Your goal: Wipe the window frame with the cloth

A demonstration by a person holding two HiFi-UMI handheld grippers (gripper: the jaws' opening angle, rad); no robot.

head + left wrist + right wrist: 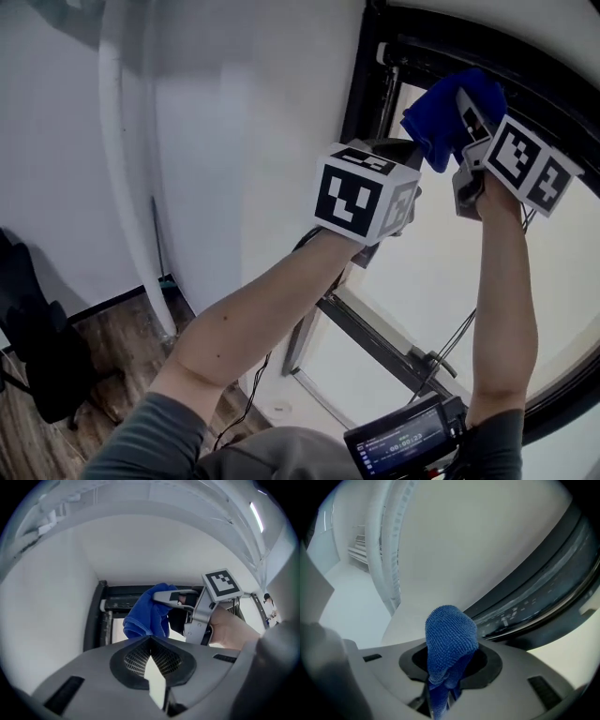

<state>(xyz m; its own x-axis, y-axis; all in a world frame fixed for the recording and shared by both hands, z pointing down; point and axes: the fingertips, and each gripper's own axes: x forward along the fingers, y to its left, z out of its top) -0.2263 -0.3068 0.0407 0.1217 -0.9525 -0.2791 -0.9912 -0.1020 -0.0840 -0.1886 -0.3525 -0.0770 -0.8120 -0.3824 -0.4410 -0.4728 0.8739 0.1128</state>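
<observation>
Cloth (448,112) held up at the top corner of the window frame (361,84).
By the white wall (234,112), the left gripper (150,640) is raised with its jaws pressed together at the tips and nothing between them, just left of the cloth. The blue cloth bunches out of the right gripper (443,693), whose jaws pinch its lower fold. It sits in the dark frame's upper left corner, close under the top rail. It seems to touch the rail, though the angle leaves that unsure.

Arms raised; left gripper (150,640) jaws together, right gripper (438,700) jaws clamping cloth (450,634).
</observation>
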